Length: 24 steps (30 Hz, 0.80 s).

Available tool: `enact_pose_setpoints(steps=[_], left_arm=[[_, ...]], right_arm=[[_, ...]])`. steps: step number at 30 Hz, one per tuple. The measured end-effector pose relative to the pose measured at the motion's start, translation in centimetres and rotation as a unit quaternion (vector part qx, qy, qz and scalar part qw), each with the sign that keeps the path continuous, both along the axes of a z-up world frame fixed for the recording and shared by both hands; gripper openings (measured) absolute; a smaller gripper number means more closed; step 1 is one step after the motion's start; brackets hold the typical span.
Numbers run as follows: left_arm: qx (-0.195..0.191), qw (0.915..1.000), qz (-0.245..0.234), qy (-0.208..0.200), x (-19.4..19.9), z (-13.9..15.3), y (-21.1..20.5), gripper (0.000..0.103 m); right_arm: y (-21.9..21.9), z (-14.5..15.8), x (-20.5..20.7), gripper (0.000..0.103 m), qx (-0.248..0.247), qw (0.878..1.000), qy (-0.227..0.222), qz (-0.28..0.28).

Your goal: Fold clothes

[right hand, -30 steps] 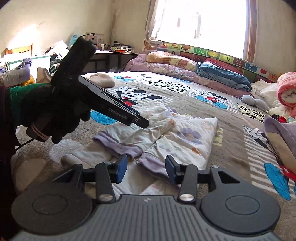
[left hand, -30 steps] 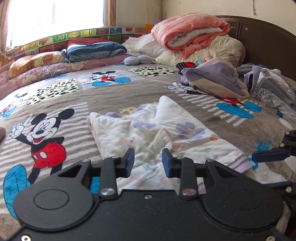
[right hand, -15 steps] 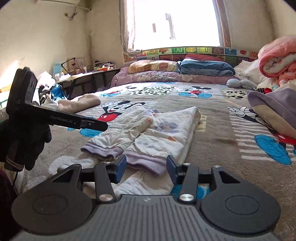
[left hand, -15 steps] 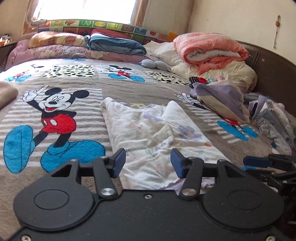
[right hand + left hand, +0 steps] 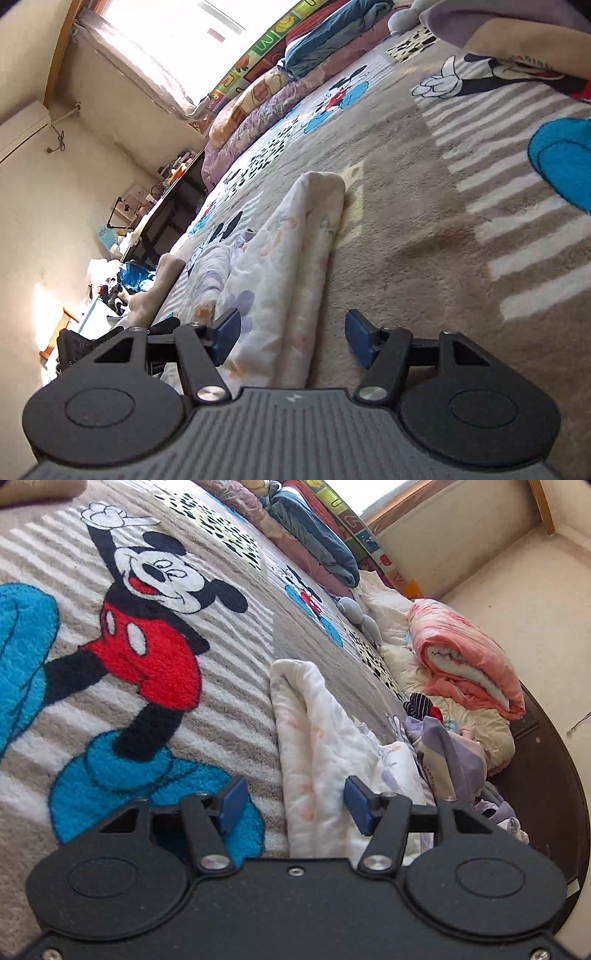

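The left claw (image 5: 291,805) sits low over the bed, its view tilted sideways. Its jaws have just been opening and stand spread, with nothing pinched. The near edge of the garment (image 5: 325,746), a white floral piece, lies between the blue pads (image 5: 231,805), but neither pad presses on it. The garment lies folded lengthwise on the blanket (image 5: 229,716), just right of the cartoon mouse (image 5: 147,638) in the left wrist view.

The right claw (image 5: 291,338) is likewise low and tilted. Its jaws have also just been opening and stand spread, holding nothing. In the right wrist view the garment (image 5: 291,258) runs away from the claw as a long narrow strip, its long folded edge passing between the pads (image 5: 227,334) without touching them. The blanket (image 5: 424,221) shows bare on the right side of that edge.

Part of the left claw (image 5: 110,339) shows at the lower left of the right wrist view, near the garment's other side.

Farther off lie a rolled pink quilt (image 5: 469,657), a heap of purple clothes (image 5: 447,753) beside the dark headboard (image 5: 546,775), and pillows (image 5: 258,99) under the window (image 5: 177,40). A cluttered desk (image 5: 162,206) stands against the wall past the bed.
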State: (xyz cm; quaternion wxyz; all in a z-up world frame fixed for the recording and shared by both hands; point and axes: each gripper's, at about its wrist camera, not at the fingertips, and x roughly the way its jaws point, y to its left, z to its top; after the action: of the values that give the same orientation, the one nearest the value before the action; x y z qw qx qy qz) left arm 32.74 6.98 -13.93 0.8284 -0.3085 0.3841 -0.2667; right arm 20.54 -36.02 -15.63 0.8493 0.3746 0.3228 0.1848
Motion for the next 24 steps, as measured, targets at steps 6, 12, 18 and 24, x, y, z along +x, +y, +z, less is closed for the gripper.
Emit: enact_pose_setpoints(steps=[6, 12, 18, 24], left_arm=[[-0.009, 0.9998, -0.016, 0.012, 4.5, -0.3, -0.7, 0.057], [-0.006, 0.9993, -0.034, 0.016, 8.4, -0.4, -1.9, 0.057], [-0.008, 0.9988, -0.044, 0.018, 11.1, -0.6, -2.5, 0.055], [-0.002, 0.9983, -0.054, 0.022, 12.5, -1.1, -2.7, 0.037]], right_arm=[[-1.2, -1.3, 6.0, 0.063, 0.05, 0.999, 0.012, 0.004], [-1.4, -1.4, 10.9, 0.063, 0.052, 0.998, 0.022, 0.01], [-1.0, -1.6, 15.0, 0.062, 0.044, 0.998, 0.024, 0.025], [-0.5, -1.7, 15.6, 0.05, 0.021, 0.999, 0.012, 0.033]])
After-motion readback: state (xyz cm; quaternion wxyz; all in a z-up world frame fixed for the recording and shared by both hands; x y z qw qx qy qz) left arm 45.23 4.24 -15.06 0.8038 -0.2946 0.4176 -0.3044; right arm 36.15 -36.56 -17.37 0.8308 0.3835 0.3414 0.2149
